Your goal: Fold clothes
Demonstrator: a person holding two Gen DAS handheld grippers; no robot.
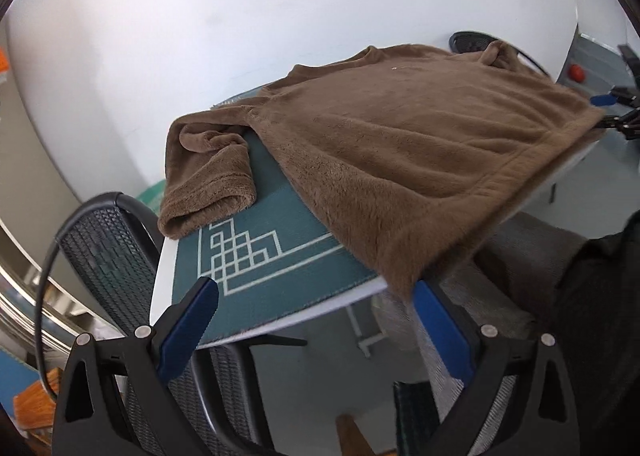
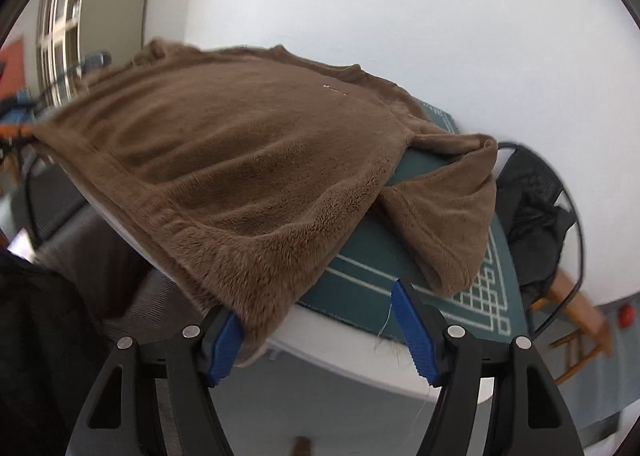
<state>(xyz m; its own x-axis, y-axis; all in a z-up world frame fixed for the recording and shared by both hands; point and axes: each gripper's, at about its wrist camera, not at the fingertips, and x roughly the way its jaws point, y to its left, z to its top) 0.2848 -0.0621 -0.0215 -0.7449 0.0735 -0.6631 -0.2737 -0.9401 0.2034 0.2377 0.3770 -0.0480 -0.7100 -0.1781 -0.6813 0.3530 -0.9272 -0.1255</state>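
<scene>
A fuzzy brown fleece sweater (image 1: pixel 392 144) lies spread on the teal patterned mat (image 1: pixel 256 256) covering the white counter (image 2: pixel 344 340), its hem hanging over the near edge. Both the left gripper (image 1: pixel 316 320) and the right gripper (image 2: pixel 320 332) hover at that hem's corners, jaws spread wide.

A plain brown sweater (image 1: pixel 400 144) lies on a teal mat (image 1: pixel 280 256) with a white grid pattern; the fingers (image 2: pixel 412 336) are blue.
</scene>
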